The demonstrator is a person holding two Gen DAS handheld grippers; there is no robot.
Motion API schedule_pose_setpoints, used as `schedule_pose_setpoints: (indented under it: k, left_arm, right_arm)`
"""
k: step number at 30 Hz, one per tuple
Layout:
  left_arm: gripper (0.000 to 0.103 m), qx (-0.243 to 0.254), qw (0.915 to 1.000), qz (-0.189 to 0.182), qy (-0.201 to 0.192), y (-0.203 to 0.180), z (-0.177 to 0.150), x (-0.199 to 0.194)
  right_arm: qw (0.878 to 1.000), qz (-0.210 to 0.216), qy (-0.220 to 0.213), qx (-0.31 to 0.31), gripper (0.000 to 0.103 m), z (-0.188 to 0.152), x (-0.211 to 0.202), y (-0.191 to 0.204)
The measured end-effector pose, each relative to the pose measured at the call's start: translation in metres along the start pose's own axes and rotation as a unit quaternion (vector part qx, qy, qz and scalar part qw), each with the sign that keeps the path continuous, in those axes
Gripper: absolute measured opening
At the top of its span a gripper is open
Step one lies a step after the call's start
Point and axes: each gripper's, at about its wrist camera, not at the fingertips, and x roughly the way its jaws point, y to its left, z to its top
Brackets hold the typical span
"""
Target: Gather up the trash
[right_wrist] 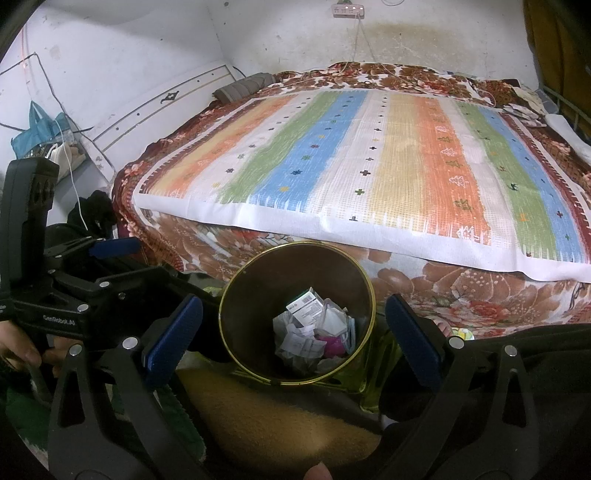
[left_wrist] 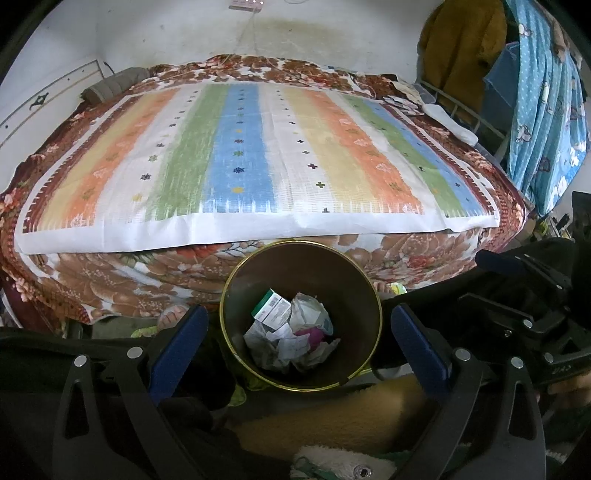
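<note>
Both grippers are parked over the bin, side by side, so the two wrist views look nearly the same.

Left to right in the left wrist view: the left gripper (left_wrist: 295,339) has its blue-padded fingers (left_wrist: 177,343) spread wide with nothing between them but air. The bin (left_wrist: 354,288) sits right in that gap, below the fingers, on the floor just in front of the bed (left_wrist: 92,288). It's dark brown inside with a gold rim. The trash (left_wrist: 291,339) is down at the bottom of it: crumpled white paper, a small box (left_wrist: 271,308) with a green edge and a barcode, and something pink (left_wrist: 314,338). Off at the right edge you can see the other gripper's black frame.

Right wrist view: at far left a hand (right_wrist: 18,350) holds the left gripper's handle. Then the right gripper (right_wrist: 293,334), its fingers (right_wrist: 413,336) spread wide too, gripping nothing. Same bin centred between them, same pile inside.

Behind it all the bed fills the frame, floral brown blanket with a striped mat (right_wrist: 369,155) laid flat on top, orange, green, blue and yellow bands. A power strip (right_wrist: 349,10) hangs on the wall above, cables trailing down. A yellow-brown fuzzy thing (right_wrist: 280,439) is at the bottom, can't tell what it is.
</note>
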Motion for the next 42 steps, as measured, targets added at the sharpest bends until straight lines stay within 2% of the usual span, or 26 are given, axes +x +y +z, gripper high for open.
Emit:
schedule_pose_setpoints:
  k: [42]
  left_arm:
    - [0.097, -0.010, 0.9999, -0.008, 0.009, 0.0061, 0.0050, 0.0027]
  right_arm:
    - [1.000, 0.001, 0.000, 0.001, 0.094, 0.0001, -0.0002, 0.0019]
